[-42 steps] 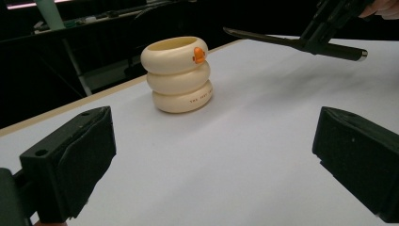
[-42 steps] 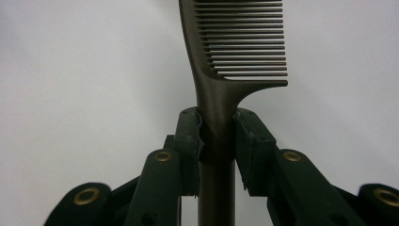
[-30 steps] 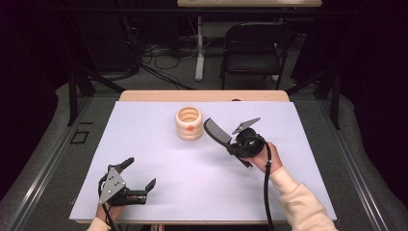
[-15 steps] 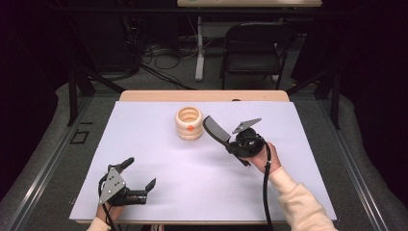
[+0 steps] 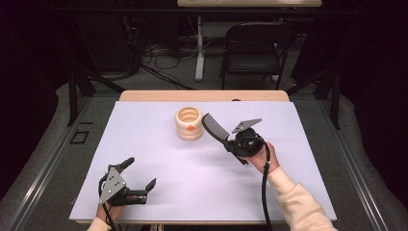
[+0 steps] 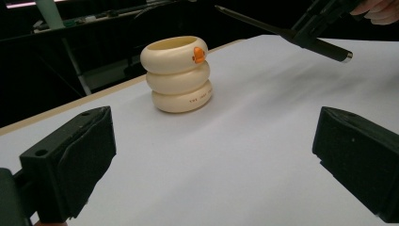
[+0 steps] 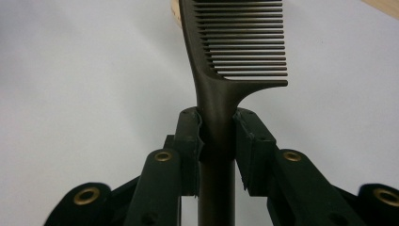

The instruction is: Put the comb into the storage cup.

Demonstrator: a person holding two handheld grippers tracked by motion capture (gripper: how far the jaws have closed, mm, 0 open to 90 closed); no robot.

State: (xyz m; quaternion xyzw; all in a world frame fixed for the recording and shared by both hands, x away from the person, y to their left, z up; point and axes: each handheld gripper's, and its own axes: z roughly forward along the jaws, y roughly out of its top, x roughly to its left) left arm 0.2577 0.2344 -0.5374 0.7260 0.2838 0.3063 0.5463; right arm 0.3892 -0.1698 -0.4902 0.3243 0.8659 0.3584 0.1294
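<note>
The right tool (image 5: 230,140) is clamped on the comb (image 5: 215,127), holding it up beside the ring cup (image 5: 188,123). Next, it likely tips the comb in. The left tool (image 5: 140,179) rests apart, empty, on the bench (image 5: 144,125).

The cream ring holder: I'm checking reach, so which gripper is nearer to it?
Right. The right gripper, shut on a black comb, is just right of the cream ring holder; the left gripper sits open far off at the table's near edge.
</note>
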